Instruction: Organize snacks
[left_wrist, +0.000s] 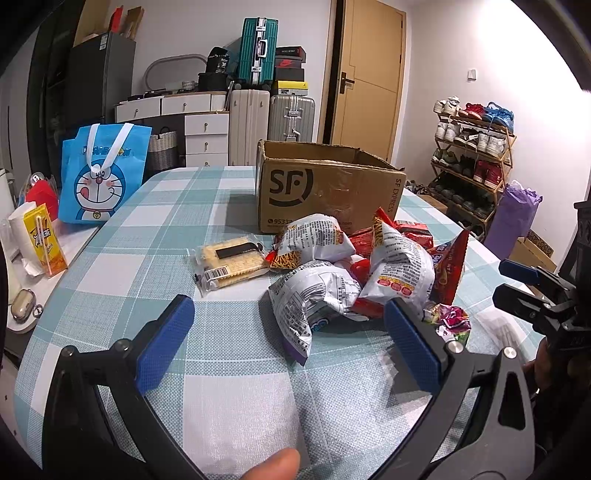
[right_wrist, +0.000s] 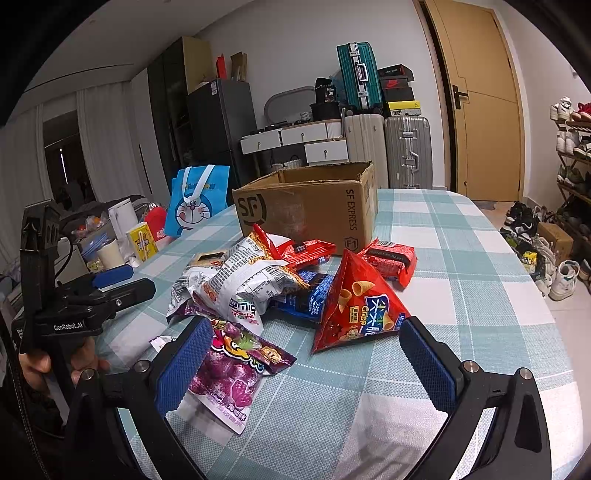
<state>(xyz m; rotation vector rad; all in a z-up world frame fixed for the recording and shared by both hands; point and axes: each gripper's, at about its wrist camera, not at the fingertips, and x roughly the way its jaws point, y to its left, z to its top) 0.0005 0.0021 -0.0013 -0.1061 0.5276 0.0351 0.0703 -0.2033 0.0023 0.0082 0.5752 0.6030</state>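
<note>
A pile of snack bags (left_wrist: 351, 266) lies on the checked table in front of an open SF cardboard box (left_wrist: 325, 188). A clear pack of crackers (left_wrist: 232, 264) lies left of the pile. My left gripper (left_wrist: 291, 328) is open and empty, just short of a white crumpled bag (left_wrist: 314, 306). In the right wrist view the pile (right_wrist: 251, 284) includes a red triangular crisp bag (right_wrist: 354, 310), a purple grape candy bag (right_wrist: 236, 373) and red packs beside the box (right_wrist: 310, 210). My right gripper (right_wrist: 306, 354) is open and empty, its left finger over the purple bag.
A blue Doraemon tote (left_wrist: 103, 173) and a yellow drink carton (left_wrist: 44, 240) stand at the table's left edge. Suitcases, drawers and a door are behind the table. A shoe rack (left_wrist: 476, 151) stands at the right. The checked tablecloth (right_wrist: 461, 258) reaches right of the pile.
</note>
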